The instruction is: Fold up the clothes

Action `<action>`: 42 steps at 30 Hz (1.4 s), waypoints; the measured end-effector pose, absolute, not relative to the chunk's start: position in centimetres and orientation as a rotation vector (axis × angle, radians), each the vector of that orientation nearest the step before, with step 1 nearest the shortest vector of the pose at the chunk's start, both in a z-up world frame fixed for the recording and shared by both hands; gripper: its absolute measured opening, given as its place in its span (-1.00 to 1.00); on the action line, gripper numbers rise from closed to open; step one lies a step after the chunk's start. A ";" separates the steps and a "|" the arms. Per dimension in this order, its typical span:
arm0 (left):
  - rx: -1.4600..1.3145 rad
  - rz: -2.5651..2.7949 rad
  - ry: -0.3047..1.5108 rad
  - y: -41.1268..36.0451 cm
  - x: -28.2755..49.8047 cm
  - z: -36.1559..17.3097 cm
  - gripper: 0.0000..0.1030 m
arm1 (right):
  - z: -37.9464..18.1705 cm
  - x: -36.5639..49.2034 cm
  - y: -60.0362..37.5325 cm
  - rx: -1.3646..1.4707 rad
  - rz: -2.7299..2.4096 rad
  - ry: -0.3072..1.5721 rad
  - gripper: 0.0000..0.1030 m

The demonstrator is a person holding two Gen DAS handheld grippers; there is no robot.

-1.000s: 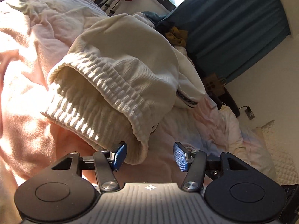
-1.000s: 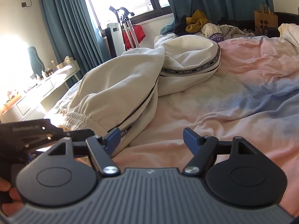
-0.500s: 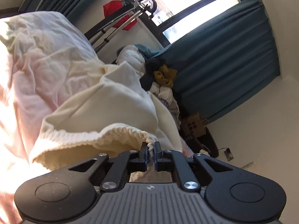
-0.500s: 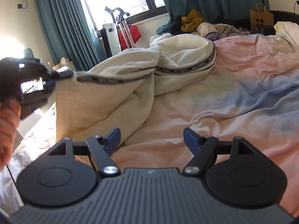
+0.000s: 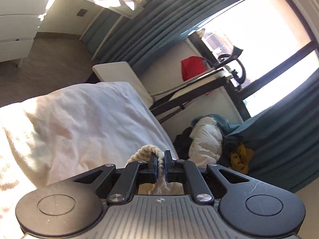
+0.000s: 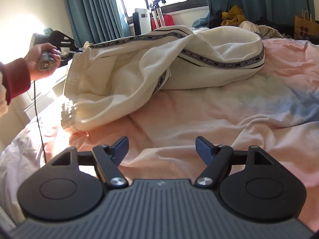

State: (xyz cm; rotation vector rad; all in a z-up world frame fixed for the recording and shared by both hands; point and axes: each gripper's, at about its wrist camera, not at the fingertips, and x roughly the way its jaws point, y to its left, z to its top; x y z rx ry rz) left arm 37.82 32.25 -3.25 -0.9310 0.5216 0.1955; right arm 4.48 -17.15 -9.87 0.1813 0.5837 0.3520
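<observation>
Left wrist view first: the left gripper (image 5: 161,164) has its jaws pinched together on a bunched, ribbed cream edge, the elastic waistband (image 5: 147,151) of the garment, which puckers up between the dark pads and trails down behind them. Beyond it lies a rumpled white duvet (image 5: 79,119), soft and creased, then teal curtains (image 5: 159,23) in heavy vertical pleats and a heap of other clothes (image 5: 209,139) by the window. Right wrist view next: the cream sweatpants (image 6: 199,59) lie on the pink and blue bedspread (image 6: 219,119), thick fleecy cotton with a dark printed tape running down the side seam; the far part sits in a rounded hump, while the waistband end is lifted off the bed and stretched towards the person's hand (image 6: 43,59), which grips the handle of the left tool at the edge of the frame, a red sleeve (image 6: 14,79) at the wrist. The right gripper (image 6: 161,147) hovers low over the bedspread, its blue-padded fingers wide apart with nothing between them, well short of the cloth. By my reading, the step in hand is spreading the trousers out flat before any fold. The next move probably calls for the free tool to take the hanging lower corner of the waistband, so that both ends can be drawn taut and the legs shaken straight.
</observation>
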 end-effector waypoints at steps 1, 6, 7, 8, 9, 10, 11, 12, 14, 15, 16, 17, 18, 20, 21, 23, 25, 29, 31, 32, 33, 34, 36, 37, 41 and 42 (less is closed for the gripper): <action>-0.935 0.211 0.545 33.2 38.8 -4.4 -0.85 | -10.1 4.7 -16.9 0.177 0.356 0.592 0.48; -0.969 0.152 0.552 34.6 39.8 -6.6 -0.78 | -10.8 5.8 -16.5 0.174 0.357 0.610 0.48; -0.987 0.138 0.546 34.8 39.4 -6.6 -0.75 | -10.9 6.0 -16.5 0.175 0.356 0.612 0.48; -1.002 0.125 0.542 34.9 38.9 -6.4 -0.56 | -10.8 6.1 -16.5 0.173 0.355 0.611 0.48; -1.013 0.114 0.541 35.0 38.3 -6.1 -0.16 | -10.8 6.2 -16.5 0.172 0.355 0.610 0.48; -1.018 0.104 0.550 35.2 37.4 -5.9 0.06 | -10.7 6.2 -16.5 0.170 0.355 0.607 0.48; -1.016 0.098 0.569 35.3 36.4 -5.6 0.40 | -10.6 6.1 -16.5 0.168 0.356 0.605 0.48; -1.006 0.101 0.587 35.4 35.7 -4.9 0.56 | -10.6 6.0 -16.6 0.166 0.358 0.603 0.48; -0.979 0.114 0.599 35.7 33.9 -3.5 0.56 | -10.3 5.8 -16.7 0.161 0.355 0.597 0.48; -0.975 0.117 0.597 35.8 32.8 -2.8 0.56 | -10.1 5.6 -16.8 0.161 0.355 0.591 0.48; -0.978 0.116 0.593 35.7 31.6 -2.3 0.57 | -9.9 5.4 -16.8 0.161 0.355 0.585 0.48; -0.985 0.110 0.594 35.5 30.2 -1.8 0.57 | -9.6 5.1 -16.8 0.154 0.352 0.575 0.48; -0.999 0.096 0.605 34.9 28.6 -1.5 0.57 | -9.3 4.9 -16.8 0.147 0.349 0.566 0.48; -1.038 0.040 0.622 33.1 25.5 -1.7 0.57 | -8.7 4.4 -17.2 0.150 0.344 0.545 0.48; -1.059 -0.004 0.623 31.7 23.7 -2.1 0.57 | -8.4 4.1 -17.4 0.156 0.341 0.535 0.48; -1.097 -0.087 0.632 28.2 20.0 -3.5 0.61 | -7.9 3.5 -17.9 0.166 0.332 0.517 0.48; -1.130 -0.159 0.651 24.5 16.8 -5.2 0.61 | -7.5 2.9 -18.4 0.171 0.319 0.500 0.48; -1.177 -0.200 0.750 18.9 14.1 -9.5 0.58 | -7.0 2.0 -19.8 0.212 0.276 0.478 0.48; -1.225 -0.163 0.771 17.9 14.0 -11.3 0.54 | -6.9 1.8 -20.7 0.255 0.259 0.478 0.48; -1.255 -0.143 0.766 17.6 13.9 -12.3 0.54 | -6.8 1.7 -21.2 0.279 0.250 0.476 0.48; -1.279 -0.129 0.770 17.6 14.0 -13.1 0.53 | -6.7 1.6 -21.7 0.304 0.241 0.475 0.48; -1.302 -0.122 0.775 17.6 14.1 -13.8 0.52 | -6.5 1.7 -22.1 0.323 0.228 0.472 0.48; -1.339 -0.119 0.762 17.8 14.4 -14.9 0.47 | -6.1 2.4 -23.1 0.361 0.197 0.474 0.48; -1.354 -0.127 0.738 18.0 14.6 -15.3 0.46 | -5.9 2.8 -23.6 0.380 0.181 0.475 0.48; -1.391 -0.103 0.647 19.0 15.6 -16.0 0.32 | -5.0 7.4 -26.9 0.493 0.110 0.508 0.48; -1.394 -0.094 0.638 19.2 15.8 -16.2 0.19 | -5.0 8.8 -28.1 0.537 0.099 0.506 0.46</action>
